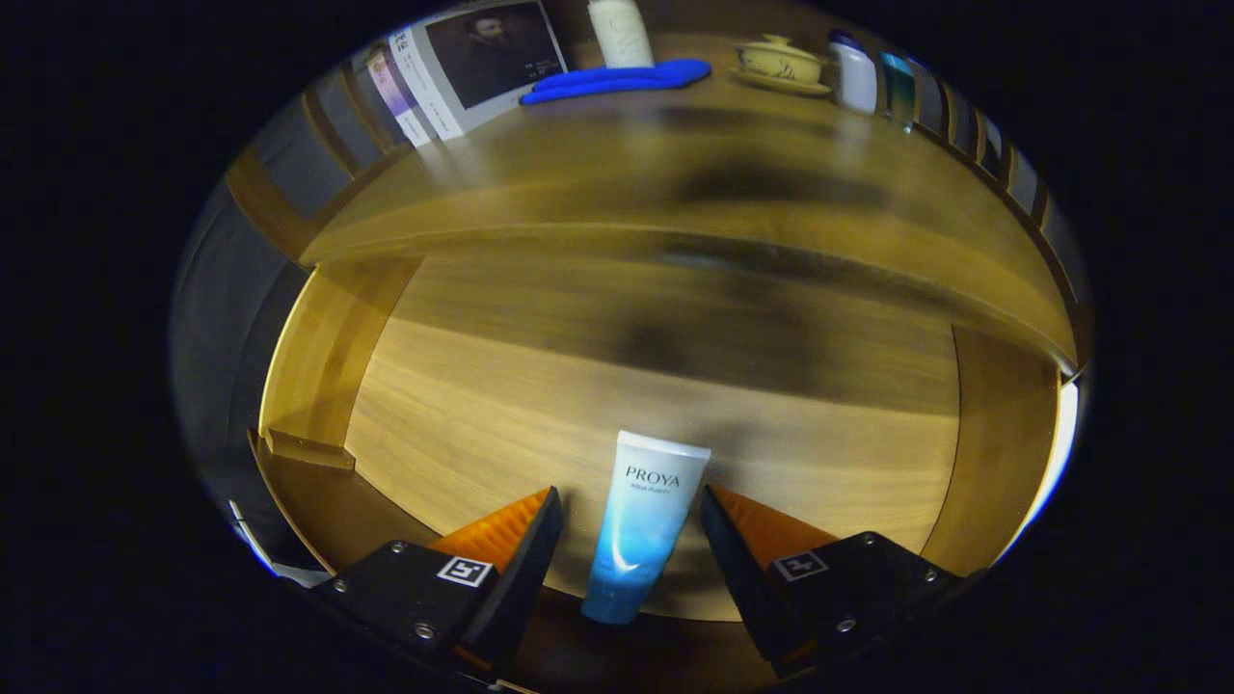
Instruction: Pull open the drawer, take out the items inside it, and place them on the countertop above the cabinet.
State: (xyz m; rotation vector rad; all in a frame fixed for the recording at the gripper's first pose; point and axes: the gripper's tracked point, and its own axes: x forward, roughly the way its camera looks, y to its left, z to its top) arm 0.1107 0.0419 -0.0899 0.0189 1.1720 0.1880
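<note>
I look down into the pulled-out wooden drawer [323, 361]. A white-to-blue cosmetic tube [644, 516] lies on the drawer floor, cap end towards me. My gripper [629, 495] is open, with one finger on each side of the tube. A clear gap shows on the left side, while the right fingertip [718, 511] is very close to the tube's edge. I cannot tell whether that fingertip touches it. Beyond the drawer, the wooden countertop [675, 164] runs across above the cabinet.
At the back of the countertop lie a blue cloth [617, 79], a white bottle [622, 31], a lidded yellow cup on a saucer [779, 64] and two more bottles [856, 77]. A framed picture [482, 58] leans at the back left. The drawer's side walls rise left and right.
</note>
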